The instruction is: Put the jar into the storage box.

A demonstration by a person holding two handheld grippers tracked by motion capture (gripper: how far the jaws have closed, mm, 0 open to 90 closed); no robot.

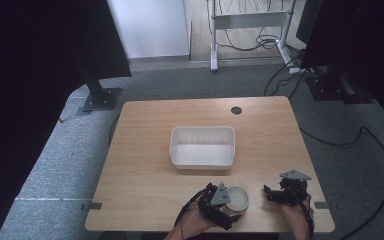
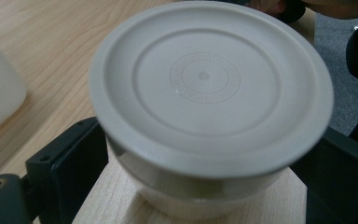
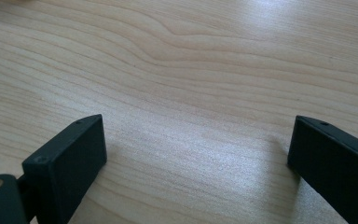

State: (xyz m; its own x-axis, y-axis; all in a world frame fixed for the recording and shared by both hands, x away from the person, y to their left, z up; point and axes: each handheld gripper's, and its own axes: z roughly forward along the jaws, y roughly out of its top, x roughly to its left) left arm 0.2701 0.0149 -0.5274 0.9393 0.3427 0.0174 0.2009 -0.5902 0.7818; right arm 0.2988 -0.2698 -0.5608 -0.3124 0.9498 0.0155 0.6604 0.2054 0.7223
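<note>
Left gripper (image 1: pixel 230 207) has its jaws set either side of the tub (image 1: pixel 238 198), lid on, low down by its base; whether they actually pinch it, I cannot tell. Looks like the grasp stage. Next, I'd say: squeeze firm, lift straight, and the bin (image 1: pixel 202 146) sits ahead. Right gripper (image 1: pixel 269 193), beside the tub, gapes wide, holding nothing.

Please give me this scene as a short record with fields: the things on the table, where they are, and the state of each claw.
table: wooden table
bin: white bin, mid-table, looks empty
tub: round lidded tub, near edge, upright
left claw: left claw, jaws on both sides of the tub; contact unclear
right claw: right claw, open over bare wood, holding nothing
</note>
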